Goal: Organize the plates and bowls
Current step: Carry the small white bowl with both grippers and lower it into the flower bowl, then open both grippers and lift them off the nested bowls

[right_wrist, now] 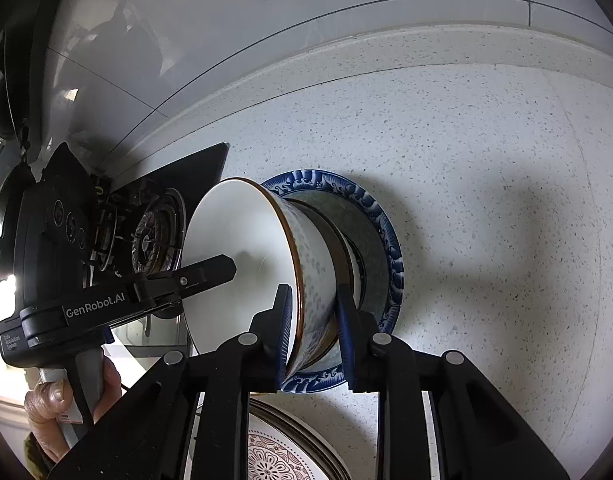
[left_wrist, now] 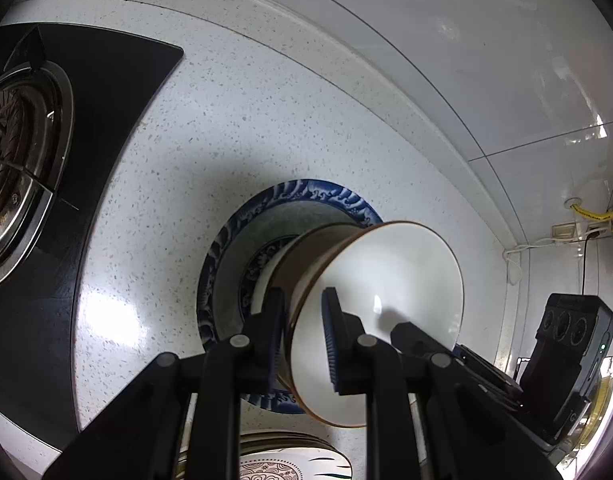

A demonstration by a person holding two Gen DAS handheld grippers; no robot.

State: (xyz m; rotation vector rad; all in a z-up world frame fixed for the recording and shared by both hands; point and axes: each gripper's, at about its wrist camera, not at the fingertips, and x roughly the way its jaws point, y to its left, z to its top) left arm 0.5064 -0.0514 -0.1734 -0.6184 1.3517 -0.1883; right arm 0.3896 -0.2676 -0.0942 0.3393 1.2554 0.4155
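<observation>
The fingers (left_wrist: 276, 328) of the left gripper (left_wrist: 302, 334) and those of the right gripper (right_wrist: 315, 334) each pinch an opposite side of the white bowl's (left_wrist: 386, 292) rim, holding it over the blue-patterned plate (left_wrist: 302, 196) mid-counter (left_wrist: 234, 128), beside the stove (left_wrist: 22, 152). I judge stacking half done: release remains, and a patterned plate (right_wrist: 272, 460) at the near edge waits. Whether the bowl's foot touches the plate is hidden.
</observation>
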